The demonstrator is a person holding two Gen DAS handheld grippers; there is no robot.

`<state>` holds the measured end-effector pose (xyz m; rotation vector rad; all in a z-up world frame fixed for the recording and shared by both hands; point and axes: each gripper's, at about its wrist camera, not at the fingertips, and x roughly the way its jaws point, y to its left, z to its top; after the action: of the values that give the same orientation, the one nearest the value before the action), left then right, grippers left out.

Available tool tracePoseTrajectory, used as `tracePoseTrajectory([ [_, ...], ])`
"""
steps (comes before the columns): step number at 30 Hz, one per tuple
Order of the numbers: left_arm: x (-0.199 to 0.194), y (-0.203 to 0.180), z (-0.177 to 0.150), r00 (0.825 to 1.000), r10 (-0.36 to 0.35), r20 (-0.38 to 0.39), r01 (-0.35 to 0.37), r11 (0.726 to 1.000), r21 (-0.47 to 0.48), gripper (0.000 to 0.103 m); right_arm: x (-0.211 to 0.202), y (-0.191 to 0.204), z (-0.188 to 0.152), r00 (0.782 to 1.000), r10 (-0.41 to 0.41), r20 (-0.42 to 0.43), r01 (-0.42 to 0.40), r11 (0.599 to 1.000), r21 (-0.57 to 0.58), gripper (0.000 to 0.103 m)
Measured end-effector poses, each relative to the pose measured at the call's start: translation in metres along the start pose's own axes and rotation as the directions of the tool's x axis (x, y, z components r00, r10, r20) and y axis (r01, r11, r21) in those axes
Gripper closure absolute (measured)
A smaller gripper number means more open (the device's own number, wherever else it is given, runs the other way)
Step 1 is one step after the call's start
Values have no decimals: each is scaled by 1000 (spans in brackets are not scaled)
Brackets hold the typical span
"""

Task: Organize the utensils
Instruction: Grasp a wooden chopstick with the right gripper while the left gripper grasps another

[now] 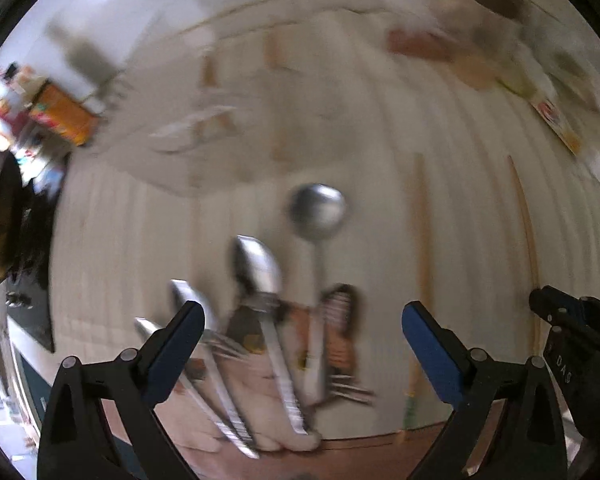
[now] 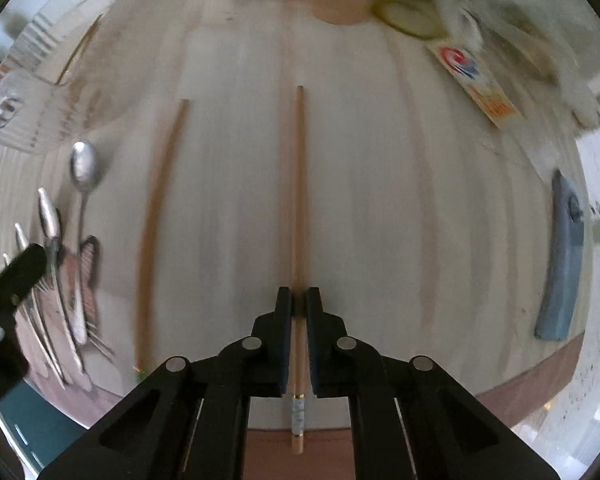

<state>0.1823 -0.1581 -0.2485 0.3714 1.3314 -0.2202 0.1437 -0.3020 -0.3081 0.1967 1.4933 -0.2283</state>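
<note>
1. My right fingers (image 2: pixel 299 300) pinch one chopstick (image 2: pixel 299 200) near its butt, tip pointing to 12 o'clock over the bench (image 2: pixel 380 220)
2. Its mate (image 2: pixel 156 240) lies at 9 o'clock, so the pair can be matched
3. My left fingers (image 1: pixel 304 320) hang spread above the spoons (image 1: pixel 260 272), holding nothing

Spoons (image 2: pixel 82 184) lie left of two chopsticks (image 2: pixel 298 200) — pouch (image 2: pixel 562 256) far right

One wooden chopstick (image 2: pixel 299 216) runs lengthwise on the pale mat, its banded butt end past the near edge; a second chopstick (image 2: pixel 156 232) lies left, roughly parallel; further left, metal spoons (image 2: pixel 83 184) and forks (image 2: pixel 40 300) overlap on a patterned napkin (image 2: pixel 86 280).
</note>
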Motion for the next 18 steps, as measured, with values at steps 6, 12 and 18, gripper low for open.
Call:
tracePoseTrajectory([
  [6, 29, -47, -7, 986, -102, -129, 114, 990, 87, 36, 0, -50, -26, 999, -10, -31, 13, 997, 76, 96],
  [12, 32, -55, -6, 978, -150, -146, 160, 985, 60, 66, 4, -75, -32, 997, 18, -72, -8, 992, 127, 95],
  [18, 37, -47, -6, 971, -175, -162, 175, 985, -16, 97, 5, -70, -23, 998, -13, -63, 20, 994, 110, 95],
])
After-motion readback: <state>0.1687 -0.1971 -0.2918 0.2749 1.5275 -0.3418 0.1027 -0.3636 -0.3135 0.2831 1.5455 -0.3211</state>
